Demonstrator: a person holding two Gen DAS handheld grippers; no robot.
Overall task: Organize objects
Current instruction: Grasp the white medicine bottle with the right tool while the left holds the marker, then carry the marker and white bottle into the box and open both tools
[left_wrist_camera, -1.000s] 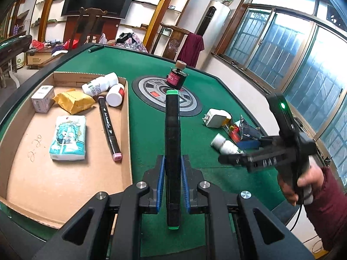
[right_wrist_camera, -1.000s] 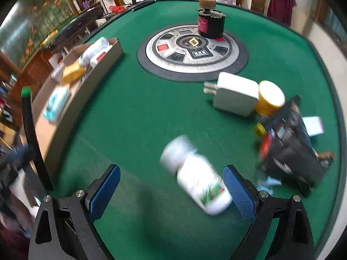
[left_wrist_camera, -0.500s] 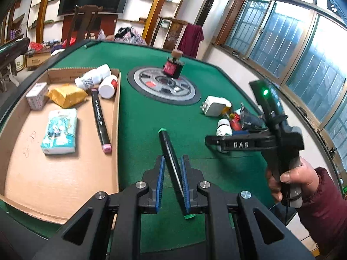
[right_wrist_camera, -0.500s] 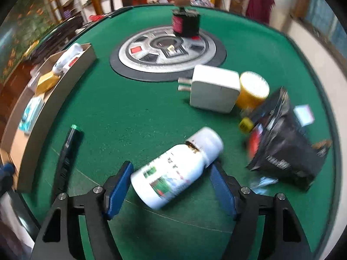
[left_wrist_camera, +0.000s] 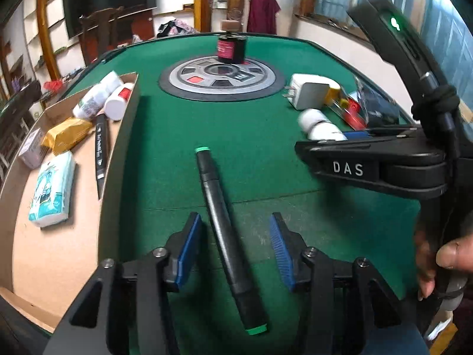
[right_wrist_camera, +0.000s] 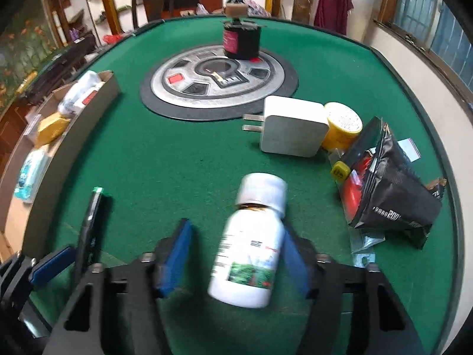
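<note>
A black marker [left_wrist_camera: 224, 230] with green ends lies flat on the green table between the blue pads of my left gripper [left_wrist_camera: 235, 250]. Those jaws are opening and neither pad touches the marker. In the right wrist view a white bottle [right_wrist_camera: 251, 251] with a white cap lies between the pads of my right gripper [right_wrist_camera: 233, 257], whose jaws are closing. The right pad is against the bottle, while the left pad stands a little apart from it. The marker [right_wrist_camera: 88, 230] shows again at the lower left. A cardboard tray [left_wrist_camera: 59, 251] sits on the left.
The tray holds a tissue packet [left_wrist_camera: 51, 189], another black marker [left_wrist_camera: 100, 148], a yellow packet [left_wrist_camera: 66, 134] and white bottles [left_wrist_camera: 97, 97]. Right of the bottle lie a white charger [right_wrist_camera: 292, 130], a yellow tin [right_wrist_camera: 343, 127] and a black pouch [right_wrist_camera: 393, 198]. A dark jar [right_wrist_camera: 241, 41] stands on the round centre plate [right_wrist_camera: 177, 94].
My left gripper came down, laid the marker on the table and let it go. My right jaws narrowed around the white bottle, which turned to point away from me.
</note>
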